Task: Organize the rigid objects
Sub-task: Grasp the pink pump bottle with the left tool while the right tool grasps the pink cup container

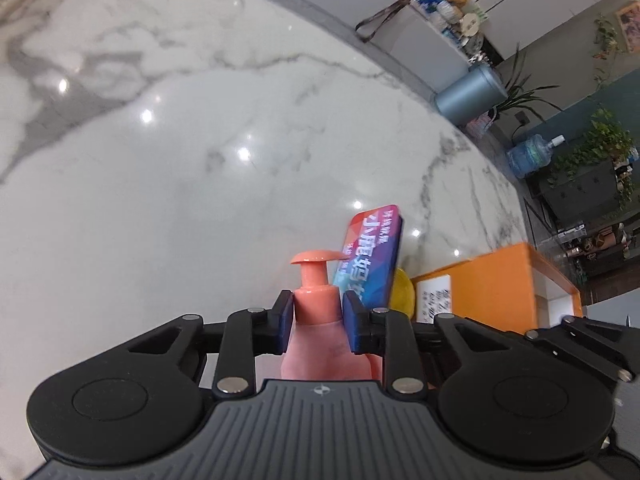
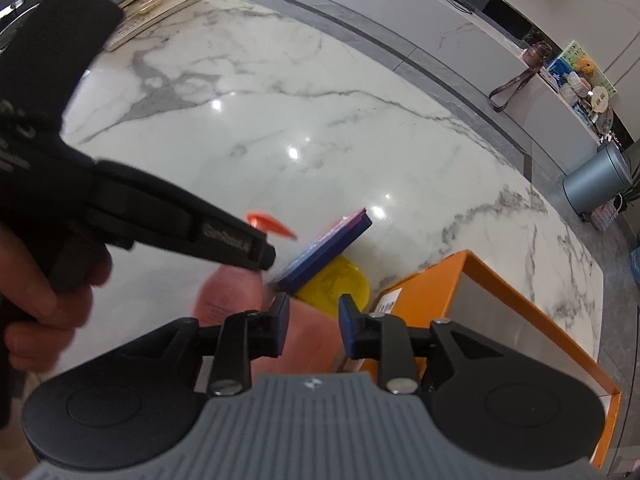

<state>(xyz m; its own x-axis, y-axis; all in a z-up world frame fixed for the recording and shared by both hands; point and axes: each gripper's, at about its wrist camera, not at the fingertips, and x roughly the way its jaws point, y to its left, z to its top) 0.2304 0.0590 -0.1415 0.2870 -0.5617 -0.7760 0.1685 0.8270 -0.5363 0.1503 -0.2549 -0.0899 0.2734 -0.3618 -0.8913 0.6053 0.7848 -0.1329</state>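
Left wrist view, jaws clamp pink pump bottle (image 1: 316, 320), box (image 1: 370, 256) lettering seemingly Chinese.

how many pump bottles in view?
1. The pink pump bottle stands on the marble floor, its neck clamped in the left gripper, beside the orange box. Others may be hidden behind the grippers.

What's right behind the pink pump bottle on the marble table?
Behind the pink pump bottle a purple-and-red box stands tilted, with a yellow round thing beside it. The left gripper hides the lower parts, so contact is unclear.
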